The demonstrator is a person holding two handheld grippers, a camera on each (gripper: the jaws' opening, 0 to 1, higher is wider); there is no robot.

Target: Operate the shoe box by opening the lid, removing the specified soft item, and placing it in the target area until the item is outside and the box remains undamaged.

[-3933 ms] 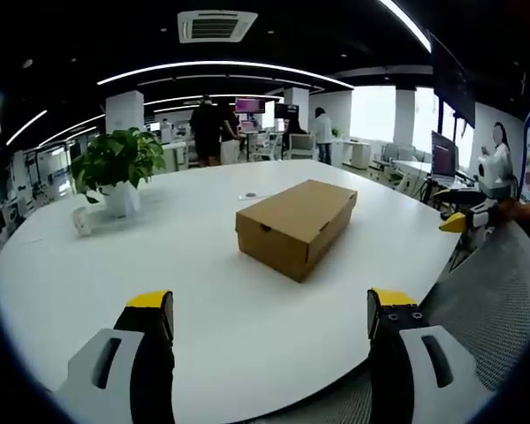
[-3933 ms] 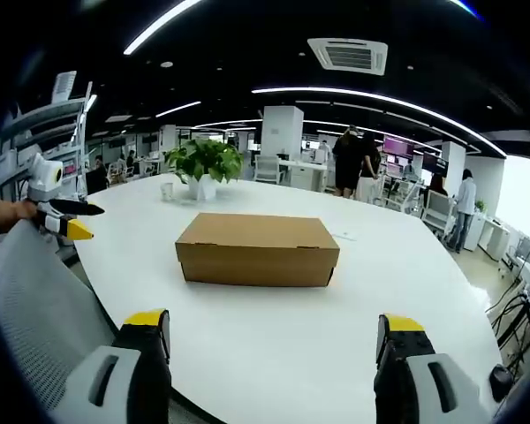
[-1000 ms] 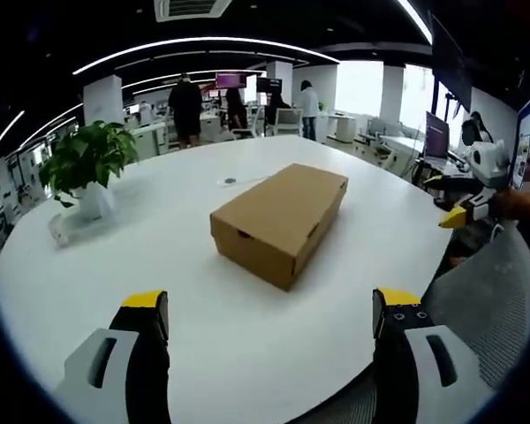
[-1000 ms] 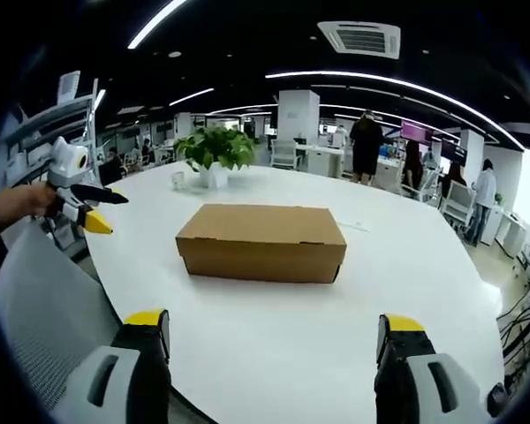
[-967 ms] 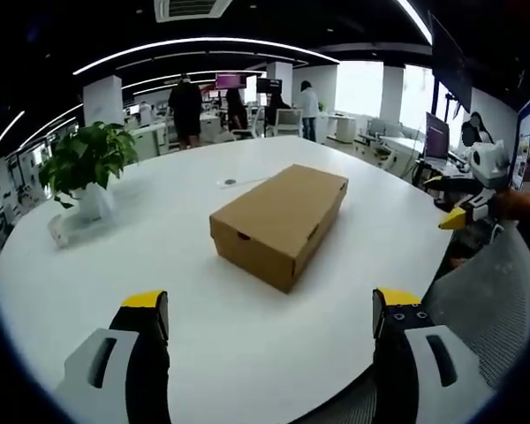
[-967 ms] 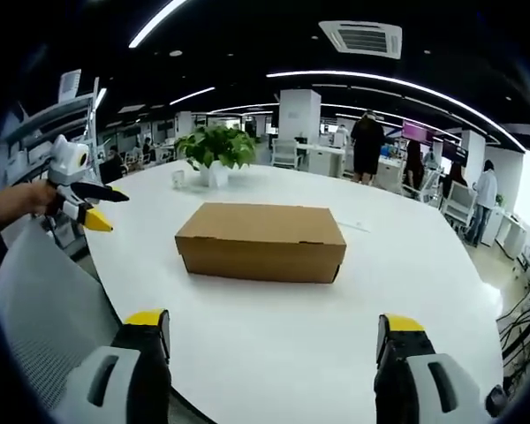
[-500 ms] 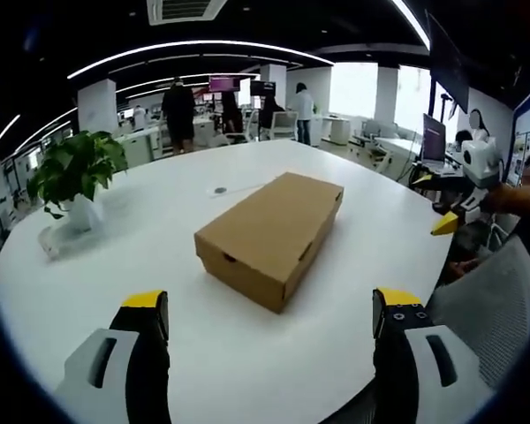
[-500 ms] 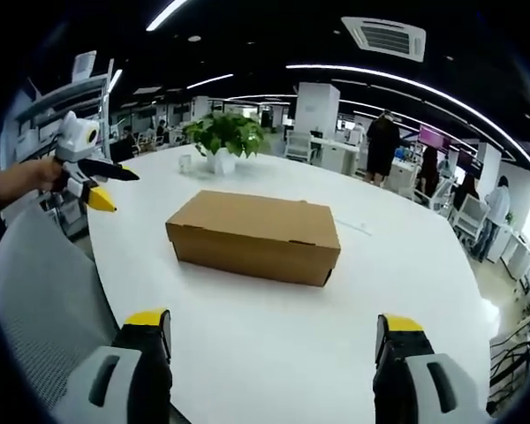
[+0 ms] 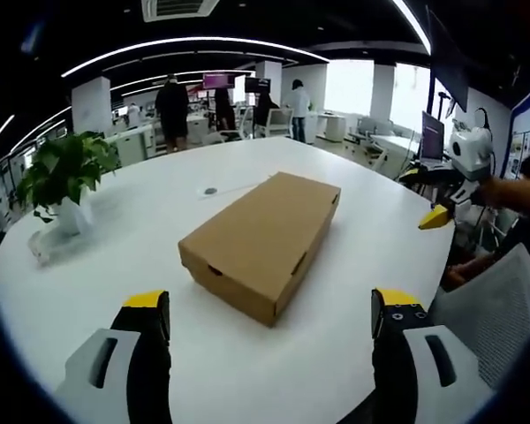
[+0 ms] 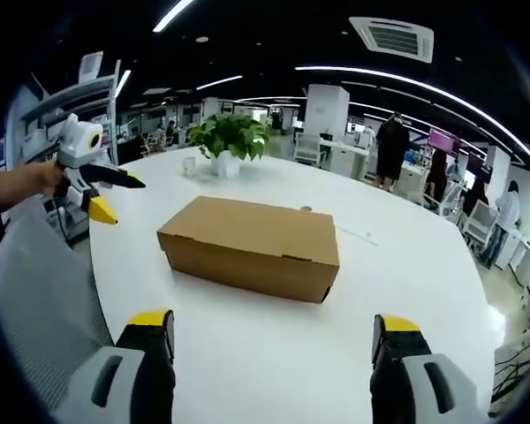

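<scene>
the shoe box point(image 9: 263, 237) lies closed on the white table point(image 9: 141, 221), with its lid down, and a potted plant point(image 9: 60, 181) stands well apart from it near the far edge. the left gripper point(image 9: 269, 322) hangs above the near edge of the table with its jaws wide apart and nothing between them. the right gripper point(image 10: 272, 343) is the same, wide open and empty, and the box point(image 10: 252, 246) sits ahead of it without touching.

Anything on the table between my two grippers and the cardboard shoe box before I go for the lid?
Nothing visible: only bare white table lies between each open gripper and the closed brown cardboard shoe box. The potted green plant stands beyond it.
</scene>
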